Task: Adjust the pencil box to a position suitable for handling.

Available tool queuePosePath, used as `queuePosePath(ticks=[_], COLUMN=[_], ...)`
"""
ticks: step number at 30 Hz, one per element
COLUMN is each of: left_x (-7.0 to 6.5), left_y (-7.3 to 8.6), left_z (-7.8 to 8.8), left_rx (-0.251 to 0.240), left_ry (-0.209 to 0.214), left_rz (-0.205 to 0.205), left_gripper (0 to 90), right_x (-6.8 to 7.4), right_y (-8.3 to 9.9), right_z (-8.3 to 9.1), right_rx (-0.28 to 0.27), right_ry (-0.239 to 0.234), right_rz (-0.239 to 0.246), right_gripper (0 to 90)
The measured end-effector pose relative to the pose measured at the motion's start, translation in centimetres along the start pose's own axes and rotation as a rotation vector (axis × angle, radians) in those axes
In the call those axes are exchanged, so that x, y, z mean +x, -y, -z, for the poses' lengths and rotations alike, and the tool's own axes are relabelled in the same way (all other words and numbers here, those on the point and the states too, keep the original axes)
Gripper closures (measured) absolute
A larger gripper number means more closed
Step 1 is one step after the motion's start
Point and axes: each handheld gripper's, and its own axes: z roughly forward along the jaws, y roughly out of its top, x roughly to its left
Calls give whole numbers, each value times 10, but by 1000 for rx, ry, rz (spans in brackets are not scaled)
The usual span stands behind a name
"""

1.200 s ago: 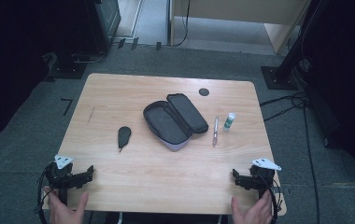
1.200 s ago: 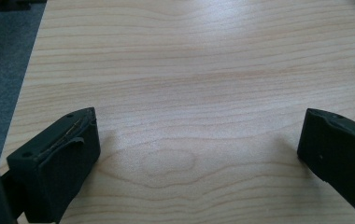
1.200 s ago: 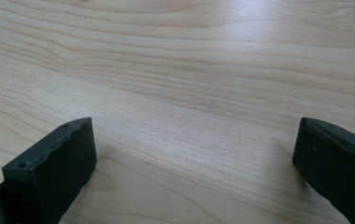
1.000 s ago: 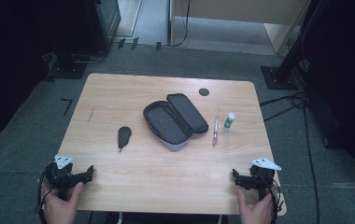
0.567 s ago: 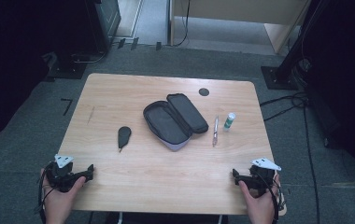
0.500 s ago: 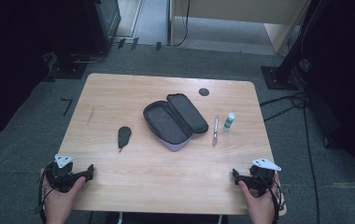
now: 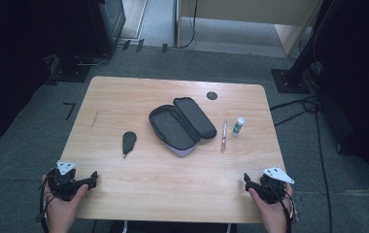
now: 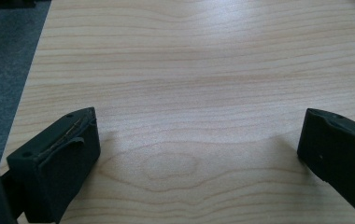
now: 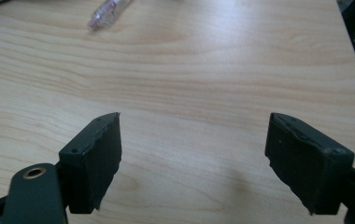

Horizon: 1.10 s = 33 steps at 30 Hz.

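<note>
An open dark pencil case (image 7: 182, 124) lies at the table's middle. To its right lie a pen (image 7: 224, 136) and a small white tube with a green cap (image 7: 239, 126). A black teardrop-shaped piece (image 7: 128, 141) lies to its left. My left gripper (image 7: 91, 178) rests at the near left corner, jaws wide open over bare wood (image 8: 199, 154). My right gripper (image 7: 247, 180) sits at the near right corner. Its jaws have just been closing a little, still open, with nothing between them (image 9: 194, 158). The pen's end (image 9: 108, 8) shows far ahead of them.
A small black disc (image 7: 212, 95) sits on the wooden table (image 7: 124, 97) near its far edge. Grey carpet surrounds the table, with stand bases and cables to the right and behind it. Each gripper is held by a hand at the near edge.
Both hands have come up from the near edge and wrapped around the grippers. The grippers have barely shifted, and the things on the table lie as before.
</note>
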Motion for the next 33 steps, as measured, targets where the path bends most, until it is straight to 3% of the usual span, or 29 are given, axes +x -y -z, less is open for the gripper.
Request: queuePosePath(ticks=[6, 11, 12, 13, 20, 26, 33], left_x=[0, 0, 0, 0, 0, 0, 0], left_y=[0, 0, 0, 0, 0, 0, 0], left_z=[0, 0, 0, 0, 0, 0, 0], left_rx=[0, 0, 0, 0, 0, 0, 0], left_ry=[3, 4, 4, 4, 4, 4, 4], left_rz=[-3, -4, -4, -4, -4, -4, -4], left_gripper=[0, 0, 0, 0, 0, 0, 0], right_x=[15, 24, 29, 30, 43, 59, 76], right_y=[-11, -20, -24, -26, -38, -46, -57], right_z=[5, 6, 7, 8, 8, 6, -2], right_rx=[-58, -58, -58, -65, -98, -141, -136], right_ry=[-21, -47, -83, -86, -91, -57, -80], right_rz=[41, 43, 26, 29, 52, 83, 35], right_gripper=[245, 296, 302, 321, 376, 367, 367])
